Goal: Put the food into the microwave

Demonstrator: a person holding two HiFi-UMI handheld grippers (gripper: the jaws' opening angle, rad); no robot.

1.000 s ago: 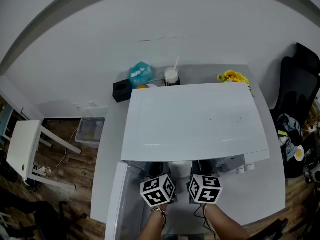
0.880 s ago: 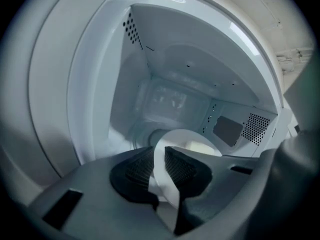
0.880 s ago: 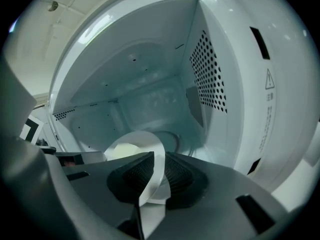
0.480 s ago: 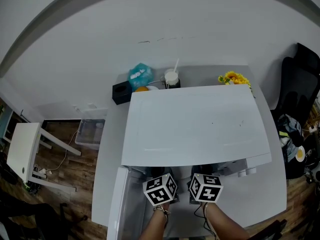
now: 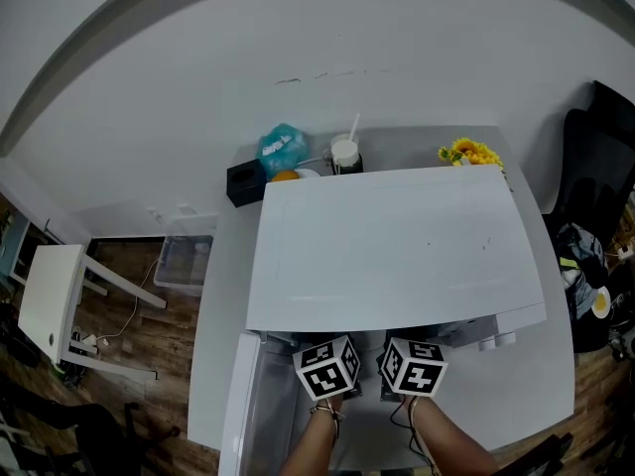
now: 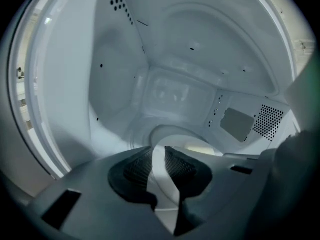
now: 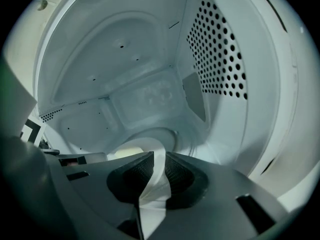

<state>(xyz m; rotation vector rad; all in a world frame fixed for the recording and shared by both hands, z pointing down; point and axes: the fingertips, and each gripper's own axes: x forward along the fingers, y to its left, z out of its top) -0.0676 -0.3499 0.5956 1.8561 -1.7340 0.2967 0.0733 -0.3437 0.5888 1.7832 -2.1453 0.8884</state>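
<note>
The left gripper (image 6: 158,159) is clenched on the near rim of a white plate (image 6: 163,194), and its two black ribbed pads press the thin edge from both sides. The right gripper (image 7: 159,166) grasps the same plate by the opposite rim in the same way. That makes two grippers on one plate, and each gripper carries one marker cube: the left cube (image 5: 327,367) and the right cube (image 5: 413,367) sit side by side at the oven's mouth.

One pale yellow piece of food (image 6: 200,149) lies on the plate between the two grips. The plate is inside the cavity of the single white microwave (image 5: 397,246), low over its round turntable; whether it rests on it I cannot tell. A large dotted vent panel (image 7: 220,54) covers one side wall of the cavity.

The one door (image 5: 235,405) hangs open at the left. The microwave stands on a white table (image 5: 218,315).

Behind the microwave stand:
- one teal packet (image 5: 282,149), whose print is too small to read
- one black box (image 5: 244,182)
- one white cup (image 5: 344,153) with a straw
- one bunch of yellow flowers (image 5: 468,153)

On the floor at the left are one white stool (image 5: 52,300) and one clear bin (image 5: 185,263).
</note>
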